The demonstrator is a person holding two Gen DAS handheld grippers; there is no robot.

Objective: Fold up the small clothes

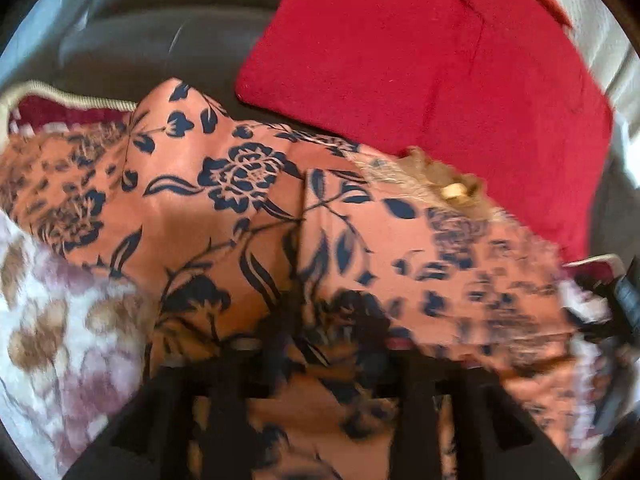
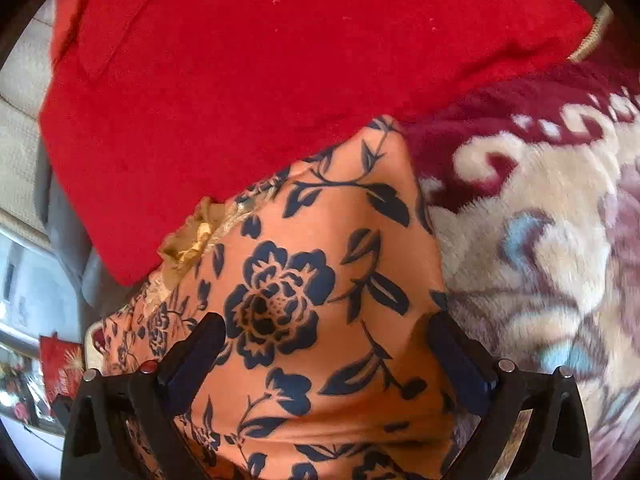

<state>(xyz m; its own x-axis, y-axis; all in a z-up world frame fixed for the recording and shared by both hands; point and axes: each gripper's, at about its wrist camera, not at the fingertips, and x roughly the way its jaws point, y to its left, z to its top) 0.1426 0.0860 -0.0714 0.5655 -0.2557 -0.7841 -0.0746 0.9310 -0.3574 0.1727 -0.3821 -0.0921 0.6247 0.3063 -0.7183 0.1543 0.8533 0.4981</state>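
Between the wide-spread fingers of the right gripper, the floral garment lies on the blanket, touching the red cloth at 11 o'clock; the left gripper is blurred, its spread unclear, so pinching only the top layer probably folds best.

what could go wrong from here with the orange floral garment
The orange floral garment is bunched and creased, so a fold may set crooked. It overlaps the red cloth, which could drag along. The right claw stands open astride the fabric; closing might pinch extra layers or the fuzzy blanket beneath.
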